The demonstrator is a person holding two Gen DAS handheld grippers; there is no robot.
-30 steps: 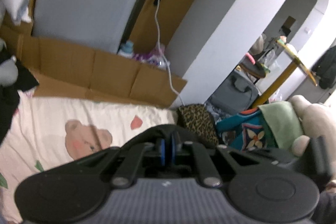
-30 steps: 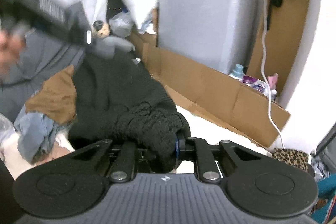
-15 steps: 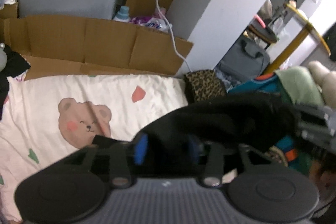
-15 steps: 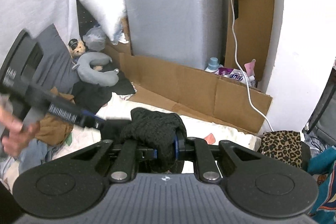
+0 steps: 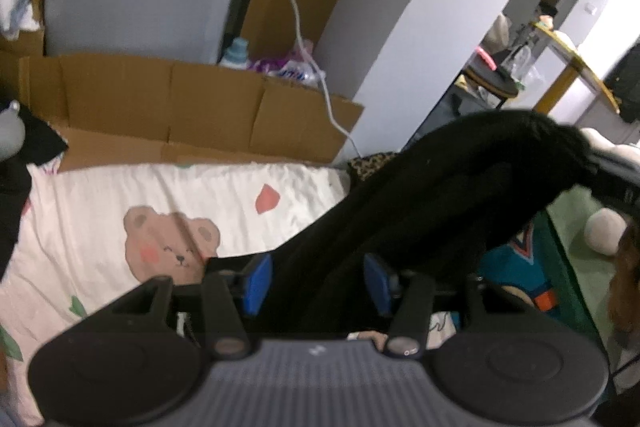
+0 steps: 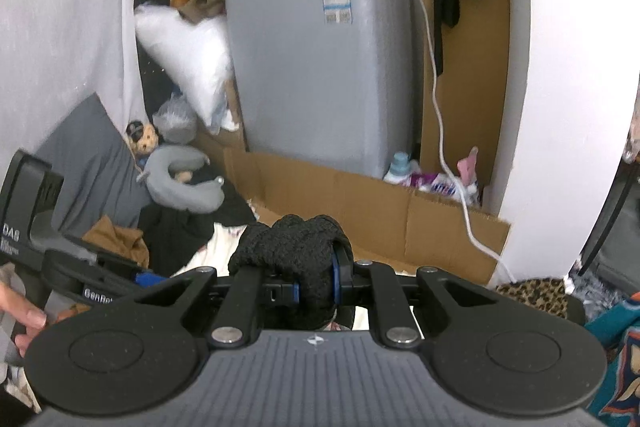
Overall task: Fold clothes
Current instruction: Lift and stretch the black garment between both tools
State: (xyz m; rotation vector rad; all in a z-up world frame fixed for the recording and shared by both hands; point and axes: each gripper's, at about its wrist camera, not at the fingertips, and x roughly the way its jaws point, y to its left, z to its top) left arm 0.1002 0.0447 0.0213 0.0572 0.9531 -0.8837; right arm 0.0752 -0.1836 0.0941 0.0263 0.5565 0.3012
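Black knitted garment (image 6: 294,259) is bunched and pinched tight between the blue pads of the right gripper (image 6: 316,287). Lifted above the white bear-print sheet (image 5: 120,211), it stretches up and right in the left wrist view. Left gripper (image 5: 316,283): jaws about half spread, cloth passing loosely between them; whether the pads (image 5: 256,281) touch it isn't clear. Brown flattened cardboard (image 5: 180,111) lines the sheet's far edge.
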